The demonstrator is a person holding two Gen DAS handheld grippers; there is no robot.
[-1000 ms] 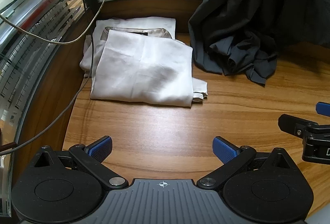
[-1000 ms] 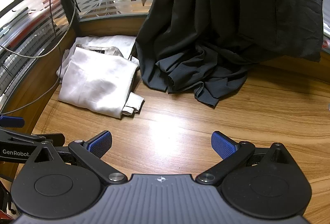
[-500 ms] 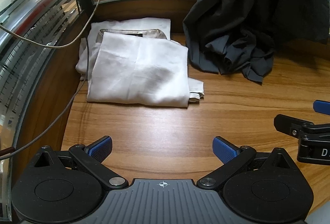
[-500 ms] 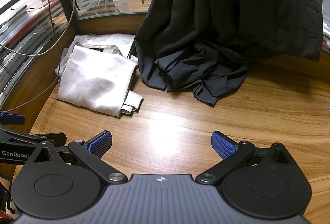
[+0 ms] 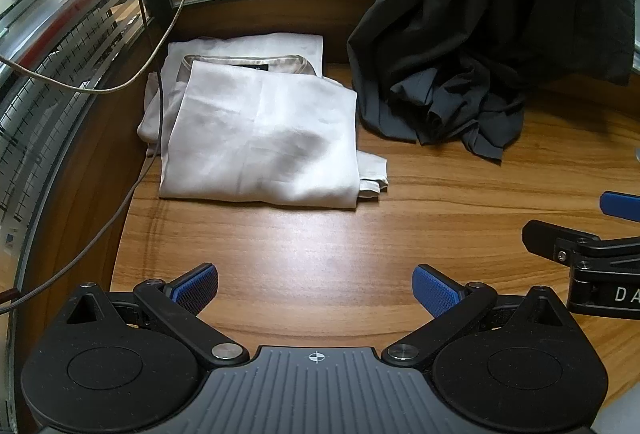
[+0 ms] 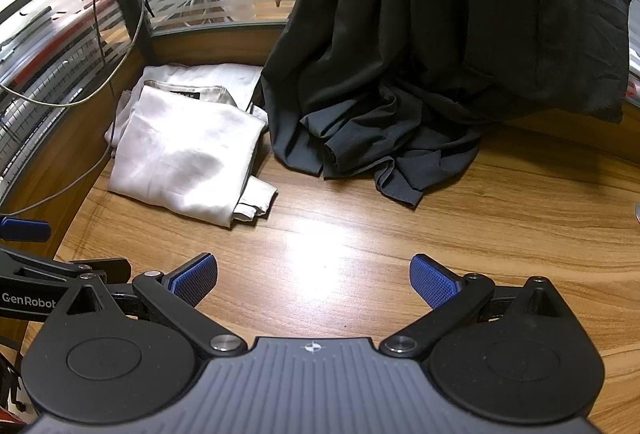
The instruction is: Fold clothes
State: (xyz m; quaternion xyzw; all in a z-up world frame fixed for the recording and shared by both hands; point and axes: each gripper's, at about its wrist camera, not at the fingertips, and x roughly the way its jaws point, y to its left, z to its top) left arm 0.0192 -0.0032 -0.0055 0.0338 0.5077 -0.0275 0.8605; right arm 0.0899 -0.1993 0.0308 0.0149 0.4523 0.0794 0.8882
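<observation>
Your left gripper point(image 5: 315, 288) and right gripper point(image 6: 313, 279) both hover with jaws spread wide and nothing between them, over a broad bare stretch of smooth wood-grain desk point(image 6: 460, 234) bounded at the back and left by a curved striped glass partition point(image 5: 72, 34). The folded white satin garment point(image 5: 260, 132), glossy and flat-edged, lies at the back left just beside the partition, a cable point(image 5: 160, 82) draped over its left edge. Close to its right, the dark grey garment point(image 6: 420, 94), matte and crumpled, slumps in a heap from above onto the desk.
</observation>
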